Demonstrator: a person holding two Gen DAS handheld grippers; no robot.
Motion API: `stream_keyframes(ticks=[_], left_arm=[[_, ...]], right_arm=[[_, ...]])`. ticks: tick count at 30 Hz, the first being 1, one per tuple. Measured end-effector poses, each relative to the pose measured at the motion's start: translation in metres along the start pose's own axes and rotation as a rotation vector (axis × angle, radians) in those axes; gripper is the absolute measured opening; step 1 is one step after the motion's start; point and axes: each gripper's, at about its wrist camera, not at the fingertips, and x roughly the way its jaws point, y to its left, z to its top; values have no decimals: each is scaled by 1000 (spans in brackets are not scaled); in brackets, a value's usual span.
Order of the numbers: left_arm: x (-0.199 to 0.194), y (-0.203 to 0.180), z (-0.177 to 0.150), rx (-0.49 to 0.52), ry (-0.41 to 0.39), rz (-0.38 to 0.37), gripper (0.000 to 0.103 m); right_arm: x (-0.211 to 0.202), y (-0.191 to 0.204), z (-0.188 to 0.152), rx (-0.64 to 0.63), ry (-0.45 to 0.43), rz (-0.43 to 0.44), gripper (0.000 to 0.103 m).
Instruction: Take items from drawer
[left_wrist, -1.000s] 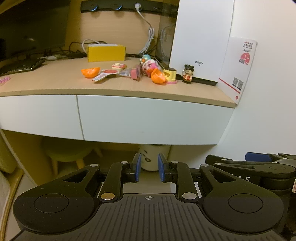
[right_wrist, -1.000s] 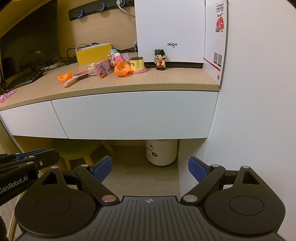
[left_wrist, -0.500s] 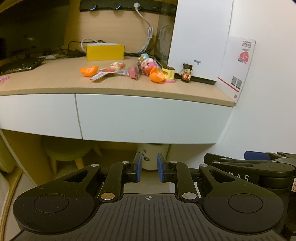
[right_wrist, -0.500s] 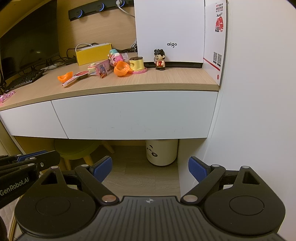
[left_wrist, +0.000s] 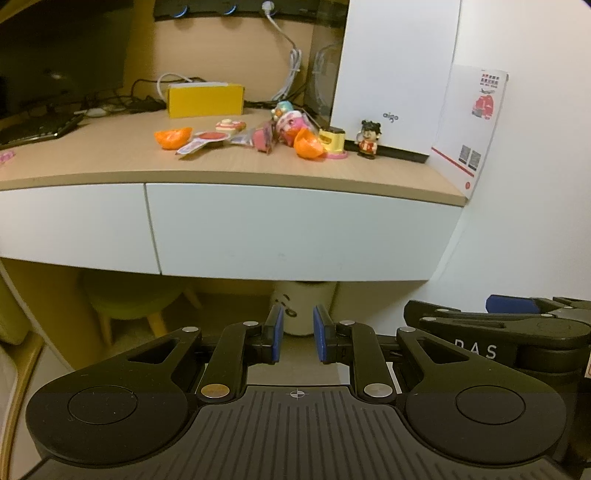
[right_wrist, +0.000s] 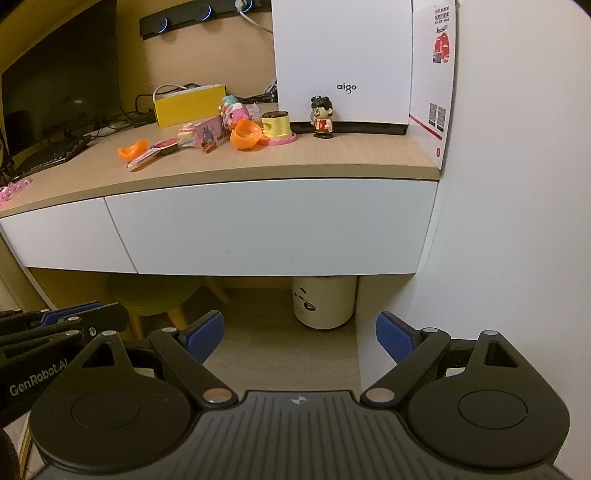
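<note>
Left wrist view, left gripper (left_wrist: 297, 338) with jaws narrowed to a small empty gap; right gripper (right_wrist: 299, 338) spread wide, empty; white drawer (left_wrist: 295, 230) shut under the desktop (left_wrist: 110, 155), toys (left_wrist: 291, 131) on top.

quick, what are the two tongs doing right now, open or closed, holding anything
Left tongs: narrowly open, holding nothing.
Right tongs: wide open, holding nothing.

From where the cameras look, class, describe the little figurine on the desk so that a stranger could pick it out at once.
Find the tall white box at the back right of the wooden desktop. Right in front of it stands the figurine, upright on a dark base. Unlike the pink and orange toys to its left, it has black hair and a red top.
</note>
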Motion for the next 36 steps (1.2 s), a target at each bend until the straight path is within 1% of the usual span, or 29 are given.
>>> stream_keyframes(ticks=[9,15,19,21,36], left_arm=[[3,2,4,-18,-3,3,17],[6,-4,3,8,9,66,17],[9,-2,2,-12,30,38,17],[9,-2,1,-8,32,38,17],[2,-4,3,9,-3,29,16]], right_arm=[[0,-2,1,5,-3,-5,90],[1,-2,1,4,-3,-6,90],[1,-3,1,2,-1,-7,90],[2,-3,1,2,-1,-5,90],[1,0,0,-2,-2,-1,90]])
